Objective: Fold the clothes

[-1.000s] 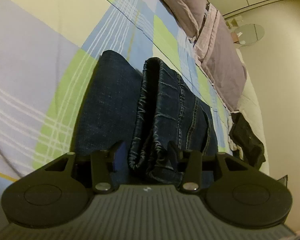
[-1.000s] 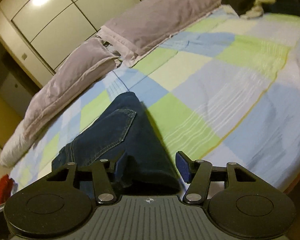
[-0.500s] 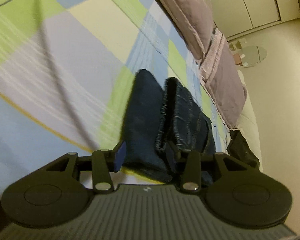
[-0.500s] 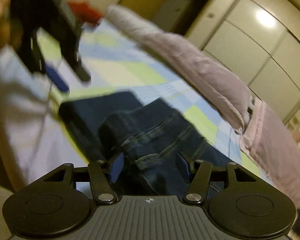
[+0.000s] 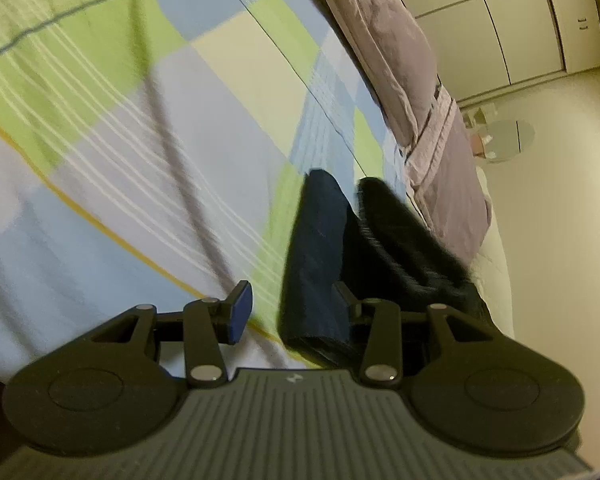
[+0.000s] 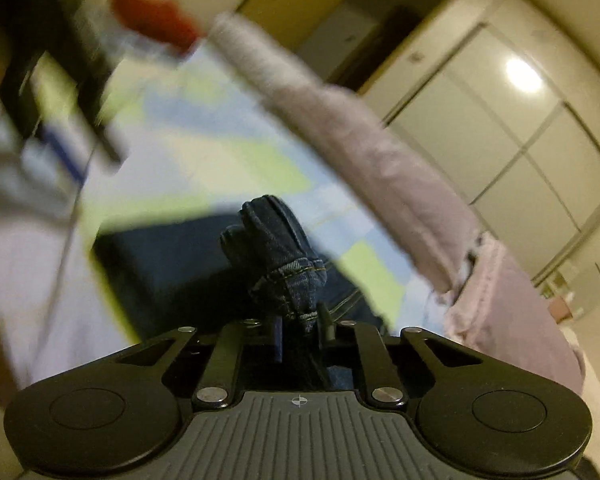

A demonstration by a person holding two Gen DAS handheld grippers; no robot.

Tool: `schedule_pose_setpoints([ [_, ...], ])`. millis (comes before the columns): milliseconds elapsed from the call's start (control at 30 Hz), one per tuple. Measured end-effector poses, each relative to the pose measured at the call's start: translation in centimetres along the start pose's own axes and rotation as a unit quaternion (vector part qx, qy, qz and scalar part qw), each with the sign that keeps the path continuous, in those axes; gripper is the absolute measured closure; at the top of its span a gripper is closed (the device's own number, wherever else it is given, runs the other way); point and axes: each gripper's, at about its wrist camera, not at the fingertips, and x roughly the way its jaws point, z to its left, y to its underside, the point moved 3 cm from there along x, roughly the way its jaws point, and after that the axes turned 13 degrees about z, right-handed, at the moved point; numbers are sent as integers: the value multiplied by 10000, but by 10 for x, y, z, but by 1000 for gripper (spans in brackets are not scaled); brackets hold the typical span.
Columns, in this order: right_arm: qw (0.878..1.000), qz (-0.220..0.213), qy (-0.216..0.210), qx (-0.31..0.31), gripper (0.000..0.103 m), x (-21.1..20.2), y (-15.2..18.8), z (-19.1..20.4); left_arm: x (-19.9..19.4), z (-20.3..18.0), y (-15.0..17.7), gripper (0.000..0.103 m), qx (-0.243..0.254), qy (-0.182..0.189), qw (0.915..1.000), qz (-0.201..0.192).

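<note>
No containers in either view. Jeans [image 5: 320,248] lie folded on the checked bedsheet [image 5: 148,152], near the pillows [image 5: 404,60] along the bed's far side. In the left wrist view their long axis runs from the gripper away toward the pillows, a flat layer on the left and a thicker raised roll on the right; the roll is motion-blurred, and the near end is cut off behind the gripper body. Left gripper [image 5: 290,304] is spread wide: its blue-padded finger sits over bare sheet apart from the denim, the other finger is against the dark fold, nothing pinched. Right gripper [image 6: 300,326] is clenched on a bunched hem of the jeans [image 6: 284,256]; the cloth rises between the narrow jaws into a rumpled lump with orange stitching showing, while the rest lies flat and dark on the sheet behind it. In the right wrist view the left gripper [image 6: 56,72] appears at upper left, heavily smeared, so its shape is hard to read there. A red thing [image 6: 152,20] at the top is too blurred to identify. Wardrobe doors [image 6: 512,120] fill the background, and a round mirror [image 5: 504,140] stands beyond the pillows.
</note>
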Motion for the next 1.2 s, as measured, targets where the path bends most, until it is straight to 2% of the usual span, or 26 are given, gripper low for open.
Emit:
schedule_pose_setpoints([
  [200,9983,-31,-534,-243,90,-2,-2,36,0,14,2,66,-173,-95,9998,12],
  [333,9979,257,-556,-208,90,12,1,47,-4,19,4,66,-106,-118,9999,10],
  [500,9991,-3,-407,-136,90,1,-18,34,-6,20,5,66,-109,-101,9999,-5],
  [600,9978,237,-510,-365,90,14,-14,52,-5,19,7,66,-103,-94,9999,3],
  [767,9983,236,-503,-156,89,18,-10,60,-4,21,7,66,-126,-154,9998,4],
  [1033,9976,473,-487,-140,88,35,-7,79,3,14,14,66,21,-301,9995,32],
  [1100,9972,512,-513,-165,78,34,-5,81,2,11,16,66,47,-349,9994,43],
  [1200,9968,522,-604,-77,74,31,-3,81,-4,1,19,66,214,-508,9985,-47],
])
